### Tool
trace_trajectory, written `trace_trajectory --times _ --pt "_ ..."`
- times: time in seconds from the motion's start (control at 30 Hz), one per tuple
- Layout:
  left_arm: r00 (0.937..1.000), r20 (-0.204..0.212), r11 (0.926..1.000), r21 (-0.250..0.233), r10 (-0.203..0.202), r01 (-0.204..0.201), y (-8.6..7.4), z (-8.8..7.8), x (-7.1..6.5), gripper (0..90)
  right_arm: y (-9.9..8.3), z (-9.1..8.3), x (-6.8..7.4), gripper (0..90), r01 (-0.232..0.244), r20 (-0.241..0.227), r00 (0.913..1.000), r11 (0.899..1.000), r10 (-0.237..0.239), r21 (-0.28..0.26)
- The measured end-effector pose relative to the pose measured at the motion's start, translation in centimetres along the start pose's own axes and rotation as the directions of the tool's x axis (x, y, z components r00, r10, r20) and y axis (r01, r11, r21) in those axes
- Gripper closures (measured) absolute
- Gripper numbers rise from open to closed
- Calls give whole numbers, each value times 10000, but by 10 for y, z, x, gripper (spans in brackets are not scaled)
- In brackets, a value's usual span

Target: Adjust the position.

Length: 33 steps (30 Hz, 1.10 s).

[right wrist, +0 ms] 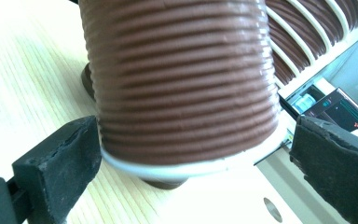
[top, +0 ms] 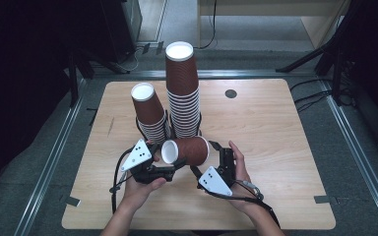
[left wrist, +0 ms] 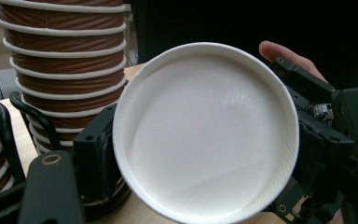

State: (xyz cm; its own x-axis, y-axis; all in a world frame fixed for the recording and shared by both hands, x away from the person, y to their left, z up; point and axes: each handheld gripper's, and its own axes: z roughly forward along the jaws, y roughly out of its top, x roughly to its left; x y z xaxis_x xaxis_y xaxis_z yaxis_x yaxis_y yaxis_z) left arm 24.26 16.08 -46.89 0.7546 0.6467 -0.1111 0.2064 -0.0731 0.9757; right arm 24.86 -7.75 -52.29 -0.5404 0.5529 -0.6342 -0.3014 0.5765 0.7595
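Jaws of the right gripper stand apart around the ribbed brown cup; the left pad touches its rim, the right is clear. Whether the left gripper clamps it cannot be told. It lies sideways before two cup stacks.

Light wooden worktop with rounded corners, round dark grommet toward 1 o'clock, grey carpeted floor around it, metal floor rails at 9 and 3 o'clock, dark surroundings, pale wooden furniture at 1 o'clock
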Motion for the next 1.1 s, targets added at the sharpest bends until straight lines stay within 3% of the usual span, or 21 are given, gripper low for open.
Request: trace_trajectory --times 0.4,0.9,1.1 --pt "9997 -201 9995 -278 -134 128 1 -6 5 226 -4 -3 -2 21 88 -44 10000 9999 -88 132" --pt "9985 -451 9984 -473 -322 301 -1 -12 11 227 -13 -8 -5 21 -189 173 9997 9987 181 470" --pt "9981 -481 9976 -585 -393 365 -1 -15 14 227 -18 -11 -10 24 -939 249 9954 9940 926 565"
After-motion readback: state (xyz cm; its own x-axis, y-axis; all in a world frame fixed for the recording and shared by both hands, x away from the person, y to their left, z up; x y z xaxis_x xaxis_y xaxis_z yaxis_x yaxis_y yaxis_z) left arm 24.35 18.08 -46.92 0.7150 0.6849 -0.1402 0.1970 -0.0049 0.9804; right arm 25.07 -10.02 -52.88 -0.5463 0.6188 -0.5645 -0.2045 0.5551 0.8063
